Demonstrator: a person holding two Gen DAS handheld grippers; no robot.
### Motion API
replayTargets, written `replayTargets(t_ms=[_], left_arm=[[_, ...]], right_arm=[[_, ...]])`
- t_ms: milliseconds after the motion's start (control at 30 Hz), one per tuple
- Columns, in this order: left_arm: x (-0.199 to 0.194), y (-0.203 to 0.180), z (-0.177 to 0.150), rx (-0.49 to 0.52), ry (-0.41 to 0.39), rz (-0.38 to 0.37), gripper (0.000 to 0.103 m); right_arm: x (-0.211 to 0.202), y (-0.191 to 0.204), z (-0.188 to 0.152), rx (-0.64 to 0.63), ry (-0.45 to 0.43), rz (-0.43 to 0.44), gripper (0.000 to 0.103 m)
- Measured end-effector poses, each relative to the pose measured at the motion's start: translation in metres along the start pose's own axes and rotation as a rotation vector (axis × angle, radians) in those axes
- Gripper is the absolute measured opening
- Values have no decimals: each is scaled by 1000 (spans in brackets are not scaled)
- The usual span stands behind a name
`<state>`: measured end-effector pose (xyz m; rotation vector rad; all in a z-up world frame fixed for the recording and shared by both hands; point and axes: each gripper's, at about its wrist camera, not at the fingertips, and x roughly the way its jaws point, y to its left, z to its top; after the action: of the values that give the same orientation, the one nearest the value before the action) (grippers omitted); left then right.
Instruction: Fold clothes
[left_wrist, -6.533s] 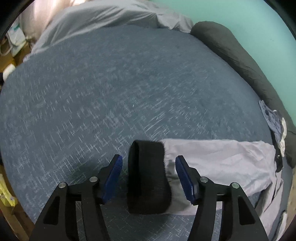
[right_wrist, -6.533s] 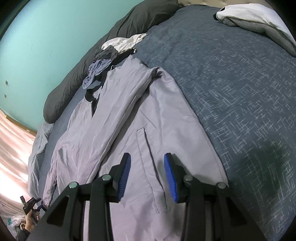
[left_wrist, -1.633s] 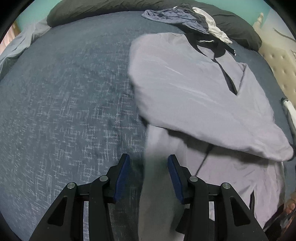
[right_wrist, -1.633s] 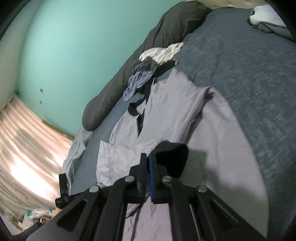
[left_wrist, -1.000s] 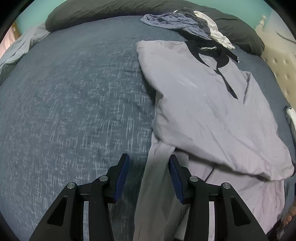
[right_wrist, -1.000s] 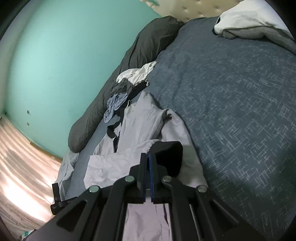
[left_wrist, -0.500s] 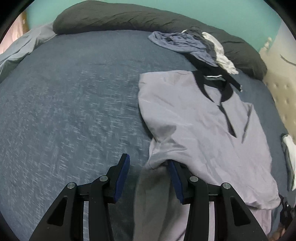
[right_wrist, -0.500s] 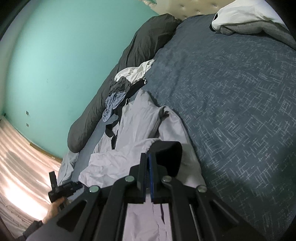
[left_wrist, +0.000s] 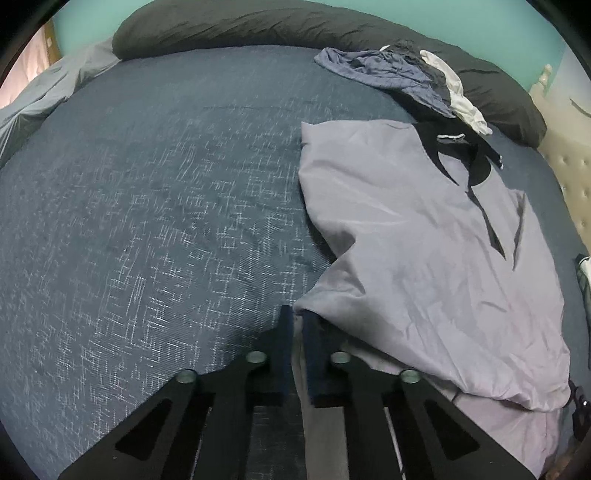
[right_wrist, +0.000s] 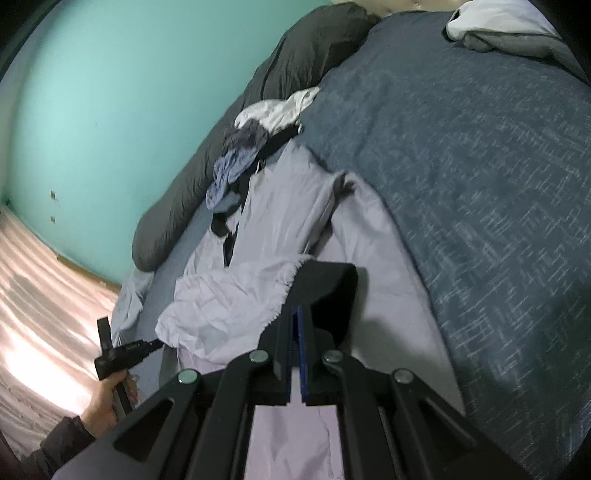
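Both tools' closed tips hide pinched jacket (left_wrist: 424, 236) fabric.

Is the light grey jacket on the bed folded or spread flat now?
Partly folded: the light grey jacket has one side turned over its front, and the right tongs hold its black cuff.

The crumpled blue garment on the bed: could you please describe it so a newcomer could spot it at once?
On the dark blue bed, look along the long dark bolster by the teal wall. The blue garment lies bunched against it, just beyond the collar of the spread lilac jacket; a white cloth adjoins it.
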<state>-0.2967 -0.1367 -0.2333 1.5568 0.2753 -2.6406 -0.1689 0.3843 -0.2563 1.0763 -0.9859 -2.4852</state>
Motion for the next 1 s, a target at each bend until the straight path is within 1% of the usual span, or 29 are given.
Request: replayTargets(t_ms=[33, 167, 200, 267, 333, 433, 500, 567, 600, 633, 667, 700, 767, 900, 933, 967, 1000], left_arm=[[2, 1, 1, 3, 0, 6, 0], [-1, 22, 1, -57, -2, 15, 0], [1, 21, 3, -67, -3, 16, 0], [-2, 25, 3, -90, 0, -13, 0], [-4, 24, 5, -93, -6, -26, 0], [-7, 16, 11, -93, -16, -75, 2], [-9, 13, 15, -113, -24, -113, 9], [-11, 11, 19, -142, -32, -161, 28], [-12, 10, 21, -156, -36, -184, 33], [-10, 7, 22, -144, -35, -189, 38], [-9, 4, 23, -132, -33, -194, 42], [-6, 0, 24, -121, -22, -195, 42], [3, -4, 26, -102, -1, -195, 42], [19, -1, 22, -111, 33, -200, 41], [22, 0, 21, -109, 36, -201, 34], [24, 0, 20, -106, 43, -209, 18], [25, 0, 20, -100, 49, -207, 12]], right_arm=[[1, 2, -1, -7, 8, -3, 2], [6, 6, -4, -30, 36, -12, 2], [8, 6, -5, -32, 46, -14, 2], [12, 5, -6, -30, 67, -18, 2], [16, 4, -7, -24, 82, -24, 2], [16, 3, -8, -25, 84, -24, 2], [16, 4, -8, -26, 85, -23, 2], [16, 2, -9, -21, 87, -23, 2], [16, 1, -9, -18, 88, -23, 2], [17, 0, -9, -15, 89, -23, 2], [17, 0, -9, -14, 90, -23, 2], [17, 0, -9, -14, 91, -23, 2], [17, 0, -9, -13, 92, -22, 2], [17, -1, -9, -9, 94, -19, 2], [17, -1, -9, -7, 95, -18, 2], [17, -2, -9, -5, 95, -17, 2], [17, -2, -9, -4, 96, -16, 2]])
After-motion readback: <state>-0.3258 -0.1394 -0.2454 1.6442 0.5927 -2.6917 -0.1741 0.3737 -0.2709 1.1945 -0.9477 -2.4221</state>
